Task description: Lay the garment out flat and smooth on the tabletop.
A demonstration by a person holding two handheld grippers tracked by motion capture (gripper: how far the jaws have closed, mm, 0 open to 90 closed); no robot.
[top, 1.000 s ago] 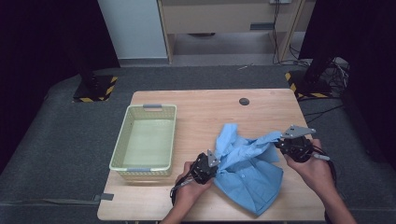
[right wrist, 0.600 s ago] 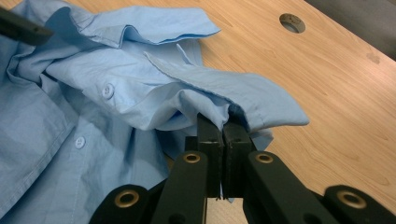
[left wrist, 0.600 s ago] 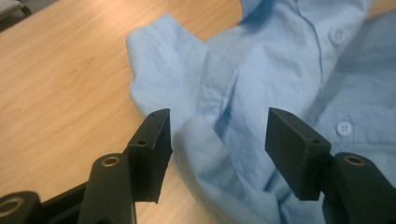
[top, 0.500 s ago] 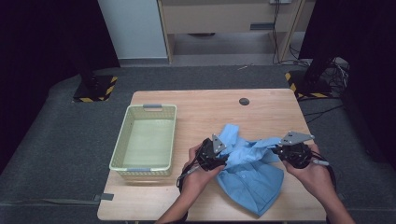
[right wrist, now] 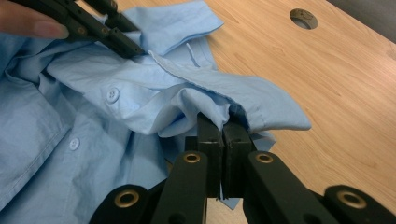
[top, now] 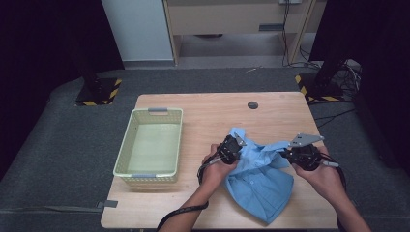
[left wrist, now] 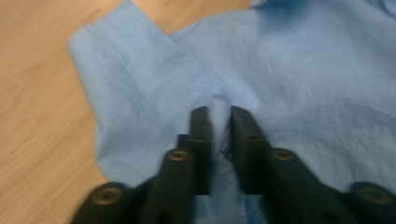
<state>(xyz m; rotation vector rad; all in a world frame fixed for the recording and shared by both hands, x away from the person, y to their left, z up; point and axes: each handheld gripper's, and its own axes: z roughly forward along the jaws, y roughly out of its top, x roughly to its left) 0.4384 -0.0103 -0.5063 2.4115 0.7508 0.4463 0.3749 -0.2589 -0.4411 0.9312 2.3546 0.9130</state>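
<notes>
at the table's five o'clock corner, the crumpled light blue button-up cotton shirt stretches nine-to-three between the left gripper and right gripper, both clamped on fabric; the pale green plastic basket lies toward nine, nearer the left.

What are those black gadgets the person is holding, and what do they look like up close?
They are hand-held grippers. The left gripper and right gripper are black, blocky tools, each ending in two flat, straight black jaws joined by brass-coloured bolts. The right one carries a grey three-cornered plate on top. A thin black cable trails back from the left one along the person's forearm. No sleeves are visible on the forearms.
</notes>
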